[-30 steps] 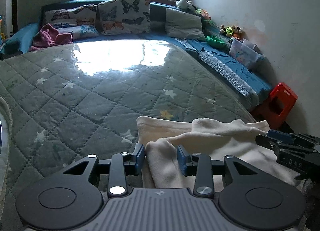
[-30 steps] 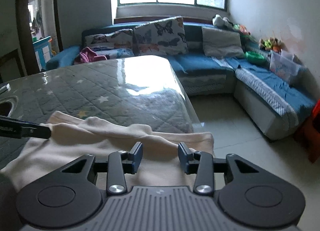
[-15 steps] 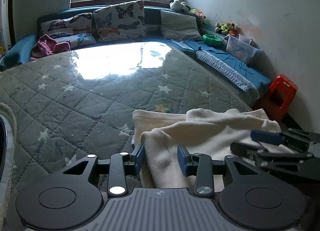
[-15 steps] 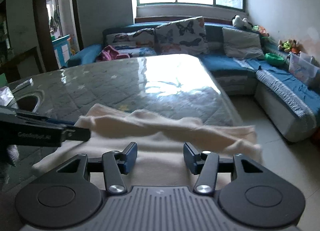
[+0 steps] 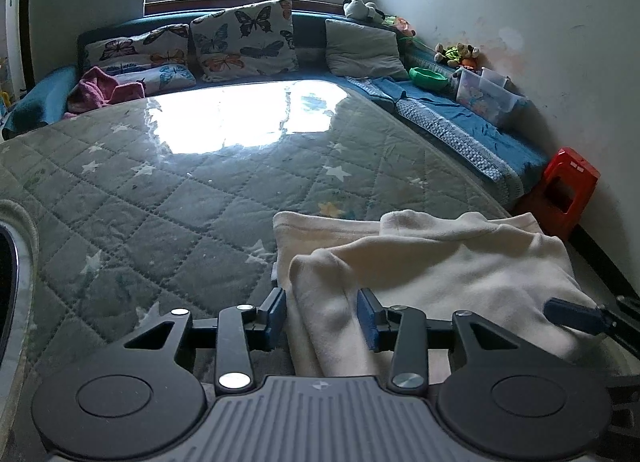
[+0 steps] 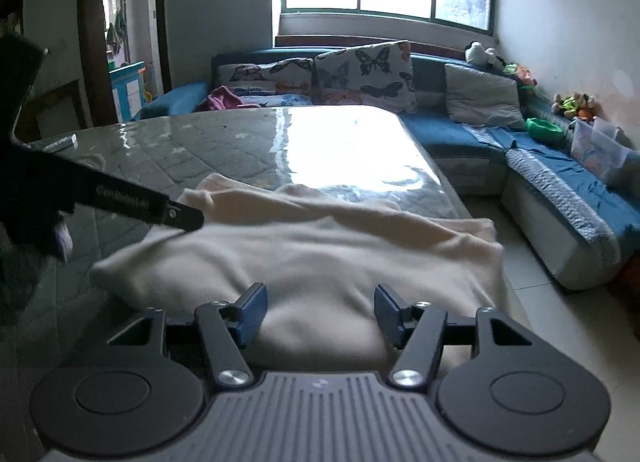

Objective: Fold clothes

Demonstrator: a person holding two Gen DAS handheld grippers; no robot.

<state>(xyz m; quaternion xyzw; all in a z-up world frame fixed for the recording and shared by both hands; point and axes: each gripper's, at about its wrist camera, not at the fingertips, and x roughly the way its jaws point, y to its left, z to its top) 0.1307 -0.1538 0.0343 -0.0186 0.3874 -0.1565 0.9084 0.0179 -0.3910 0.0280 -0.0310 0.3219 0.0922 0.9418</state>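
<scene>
The cream garment (image 5: 432,270) lies at the near corner of the glass-topped tabletop (image 5: 180,198), which shows a quilted star-print cover beneath; it appears already doubled over once, since one cream layer sits on top of another whose flat edge sticks out beyond it on the far side. I judge the folding to be partway through: one fold is in, the top layer is rumpled and rounded rather than flat, and at least another fold and some smoothing seem to be left. The left gripper (image 5: 322,314) is spread, its blue pads on either side of the garment's left edge, with a ridge of cloth running between them but not pinched. The right gripper (image 6: 318,312) is likewise spread wide, and the bulk of the garment (image 6: 320,246) lies directly ahead of and beneath it, bulging up between its fingers without being clamped. From the left gripper, the cloth extends forward and off to the right, where one blue fingertip of the right gripper shows over the garment's right end. From the right gripper, the cloth runs forward and leftward, to where the left gripper's dark arm crosses above its far left corner.
</scene>
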